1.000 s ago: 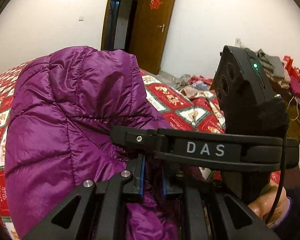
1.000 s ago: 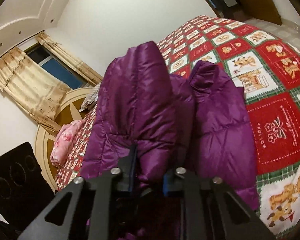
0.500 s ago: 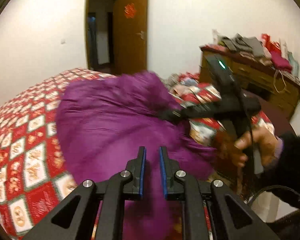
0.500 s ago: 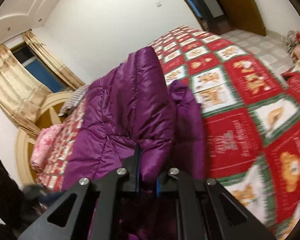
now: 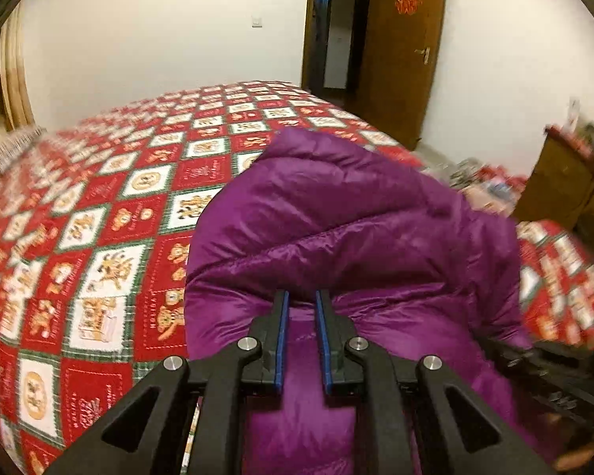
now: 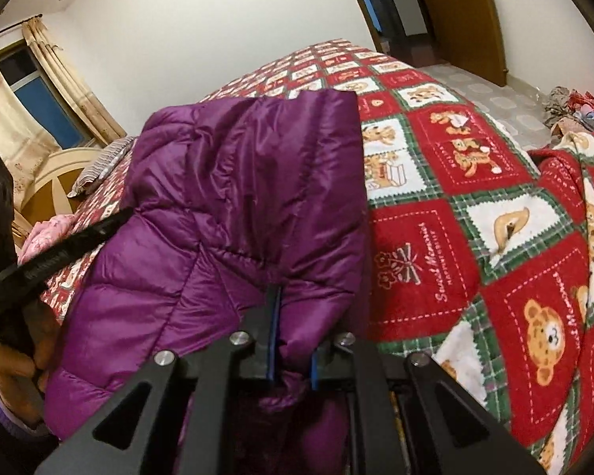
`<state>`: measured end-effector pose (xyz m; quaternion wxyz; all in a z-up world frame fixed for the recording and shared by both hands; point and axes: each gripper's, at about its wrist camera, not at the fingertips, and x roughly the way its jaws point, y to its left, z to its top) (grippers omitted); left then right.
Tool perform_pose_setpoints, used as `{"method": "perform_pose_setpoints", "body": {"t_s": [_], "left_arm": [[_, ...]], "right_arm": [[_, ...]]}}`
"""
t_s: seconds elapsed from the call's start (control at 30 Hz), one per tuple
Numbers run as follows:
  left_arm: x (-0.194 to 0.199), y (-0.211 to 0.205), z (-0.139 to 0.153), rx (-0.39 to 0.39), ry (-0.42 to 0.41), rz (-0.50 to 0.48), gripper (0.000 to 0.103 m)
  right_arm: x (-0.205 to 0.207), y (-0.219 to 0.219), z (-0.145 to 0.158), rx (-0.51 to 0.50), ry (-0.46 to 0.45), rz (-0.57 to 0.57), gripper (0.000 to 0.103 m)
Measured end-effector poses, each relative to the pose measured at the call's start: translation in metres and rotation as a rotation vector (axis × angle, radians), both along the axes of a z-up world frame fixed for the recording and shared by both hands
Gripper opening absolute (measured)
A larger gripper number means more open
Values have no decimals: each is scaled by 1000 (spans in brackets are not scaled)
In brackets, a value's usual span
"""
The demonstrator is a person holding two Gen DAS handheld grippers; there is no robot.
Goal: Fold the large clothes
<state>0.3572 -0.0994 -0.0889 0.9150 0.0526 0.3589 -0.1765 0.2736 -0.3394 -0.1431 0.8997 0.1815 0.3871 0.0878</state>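
Observation:
A purple quilted down jacket (image 5: pixel 356 237) lies bunched on the near edge of the bed (image 5: pixel 99 217). In the left wrist view my left gripper (image 5: pixel 301 297) has its blue-padded jaws nearly together with purple fabric between them. In the right wrist view the jacket (image 6: pixel 237 198) hangs folded over in front of me, and my right gripper (image 6: pixel 293 304) is shut on a fold of it. The left gripper and the hand holding it (image 6: pixel 16 356) show at the far left of the right wrist view. The jacket's lower part is hidden behind the gripper bodies.
The bed carries a red, white and green patchwork bear quilt (image 6: pixel 475 237). A brown open door (image 5: pixel 400 51) stands behind it. A wooden dresser (image 5: pixel 566 190) with clutter is at the right. Pillows (image 6: pixel 99 166), a headboard and curtains (image 6: pixel 4 118) are at the far left.
Both grippers have swung the jacket over toward the bed and lowered it. The left view has turned left, so the right gripper is now only at its right edge.

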Motion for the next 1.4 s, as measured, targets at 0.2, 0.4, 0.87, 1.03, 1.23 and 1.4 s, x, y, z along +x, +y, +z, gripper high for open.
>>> {"method": "perform_pose_setpoints", "body": {"t_s": [0.2,0.4,0.87,1.03,1.23,1.4], "left_arm": [[-12,-12,-29,130,-147,14,14],[-4,-5,-35,110,-125,12,14],[-2,-10,-25,143,-85,-10,14],[17,3,-2,35,-5,-67,14],[67,-18,14,41,-13,-46,15],[105,-46,-2,183,0,-29,15]], "right_arm": [[9,-5,-12,41,13,-20,16],[3,-12,-4,46,24,-49,28],[51,0,69,21,-52,-171,32],[64,13,25,-106,-17,-172,32],[63,12,11,-121,-36,-170,32],[68,19,4,-172,-38,-159,32]]}}
